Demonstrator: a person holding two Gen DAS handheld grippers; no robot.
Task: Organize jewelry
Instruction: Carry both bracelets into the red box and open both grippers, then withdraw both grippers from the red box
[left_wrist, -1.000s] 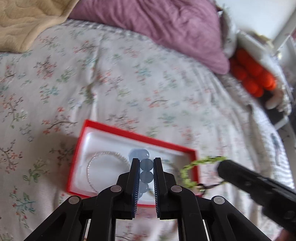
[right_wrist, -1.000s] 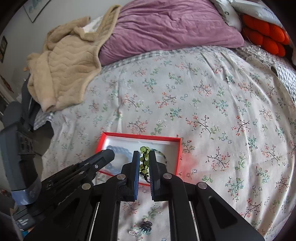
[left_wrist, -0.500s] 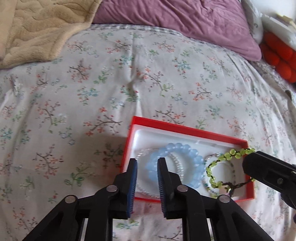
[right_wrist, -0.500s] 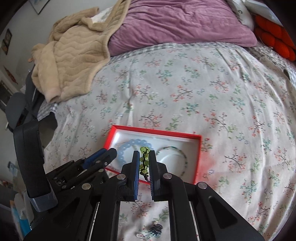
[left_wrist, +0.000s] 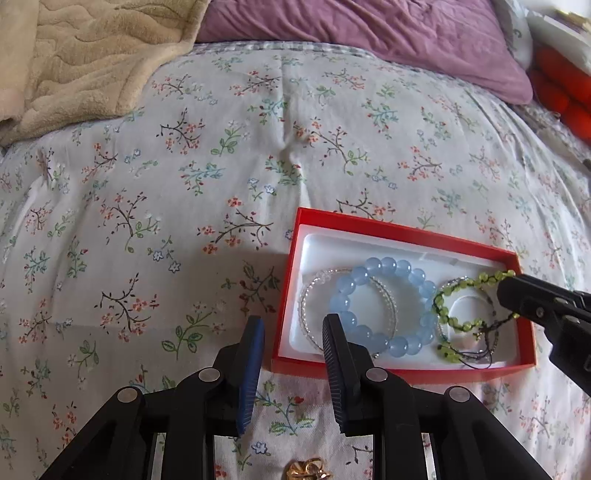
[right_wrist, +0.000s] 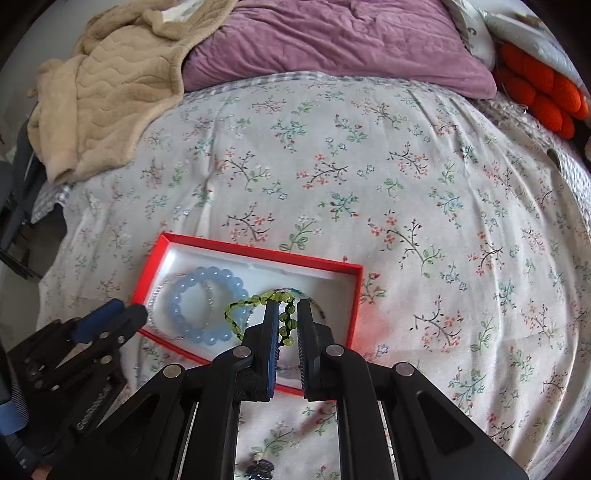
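Now the left hand-held gripper (left_wrist: 292, 325) is opening, empty, blue bracelet (left_wrist: 384, 304) dropped; the right (right_wrist: 287, 312) still pinches the green bracelet (right_wrist: 255, 302).

The left tool (left_wrist: 293, 334) points steeply down toward the bed, its jaws opening with a clear gap and nothing between them; one finger (left_wrist: 251, 365) carries a blue pad. The right tool (right_wrist: 287, 314) also tilts steeply down, just to the right of the left one, with its jaws nearly together and pinching a strand of green beads (right_wrist: 284, 323), the rest of which hangs out past its tips. The two tools sit close side by side without touching.
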